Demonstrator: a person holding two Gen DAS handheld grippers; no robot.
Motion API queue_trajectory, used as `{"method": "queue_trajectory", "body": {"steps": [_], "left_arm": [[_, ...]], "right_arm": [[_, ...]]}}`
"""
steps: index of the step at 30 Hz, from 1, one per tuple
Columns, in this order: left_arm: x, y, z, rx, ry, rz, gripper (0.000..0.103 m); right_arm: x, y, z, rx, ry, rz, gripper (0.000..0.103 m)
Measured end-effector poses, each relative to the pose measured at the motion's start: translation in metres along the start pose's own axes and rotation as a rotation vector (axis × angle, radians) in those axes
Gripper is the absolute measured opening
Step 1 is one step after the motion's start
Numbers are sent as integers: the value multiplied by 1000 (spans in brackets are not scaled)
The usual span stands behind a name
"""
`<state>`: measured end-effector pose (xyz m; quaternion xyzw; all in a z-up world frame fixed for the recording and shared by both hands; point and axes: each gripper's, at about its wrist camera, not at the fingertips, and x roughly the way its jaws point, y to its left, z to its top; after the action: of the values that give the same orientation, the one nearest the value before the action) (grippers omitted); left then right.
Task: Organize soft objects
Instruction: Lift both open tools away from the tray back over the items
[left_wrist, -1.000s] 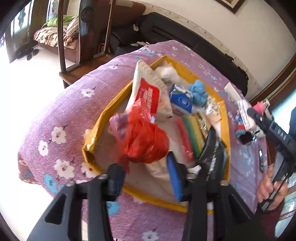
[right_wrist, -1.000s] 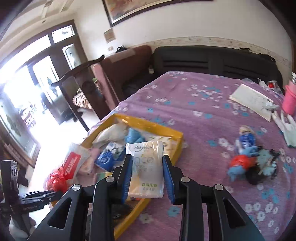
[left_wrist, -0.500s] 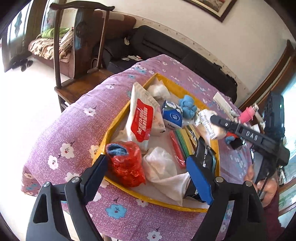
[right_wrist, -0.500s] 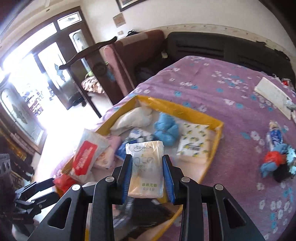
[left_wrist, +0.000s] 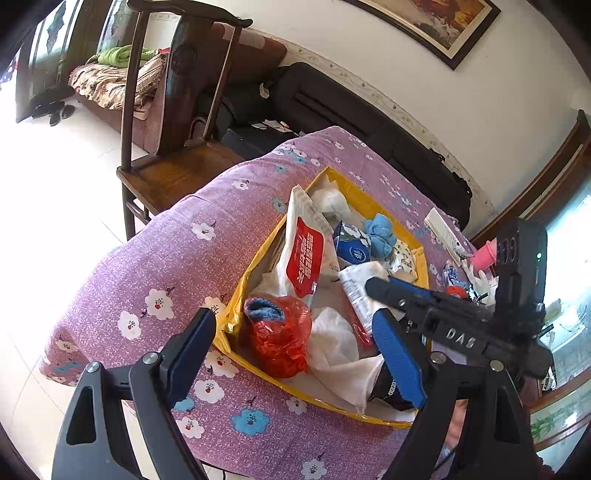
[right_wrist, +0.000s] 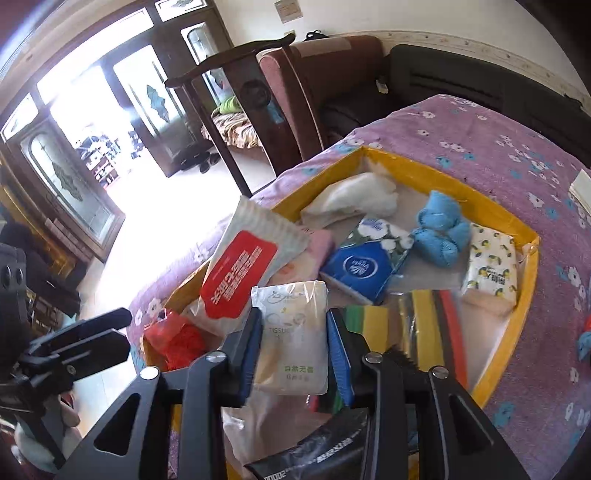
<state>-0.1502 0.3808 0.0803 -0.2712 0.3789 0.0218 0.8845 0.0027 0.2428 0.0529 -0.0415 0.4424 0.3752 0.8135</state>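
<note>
Tissue pack: white, printed "TISSUE", above the yellow tray between the right gripper pads.
Tablecloth: purple with white and blue flowers.
Yellow tray: on the tablecloth, full of soft goods.
Wipes pouch: white, red label in Chinese characters, leaning on the tray's left wall.
Blue tissue box: round white logo, wording too small to read.
Lemon-print pack: by the right wall.
Red bag: crumpled, in the near corner.
Left gripper: fingers spread wide, holding nothing.
Right gripper: jaws easing apart, pads against the pack's sides; "DAS" on its body.
</note>
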Motion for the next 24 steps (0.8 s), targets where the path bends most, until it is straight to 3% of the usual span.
{"method": "queue_trajectory", "body": {"steps": [12,19,24], "left_arm": [[-13,-20,-7,23,-20,-4,86],[-17,-50,-20,80,-7,-29,86],[-10,-96,-35,195,17,-19,87]], "right_arm": [[-52,-46,-8,118,-105,-80,56],[-103,-89,-40,206,-153,-145,65],[-141,-133,-79,288,-168,-218,67]]}}
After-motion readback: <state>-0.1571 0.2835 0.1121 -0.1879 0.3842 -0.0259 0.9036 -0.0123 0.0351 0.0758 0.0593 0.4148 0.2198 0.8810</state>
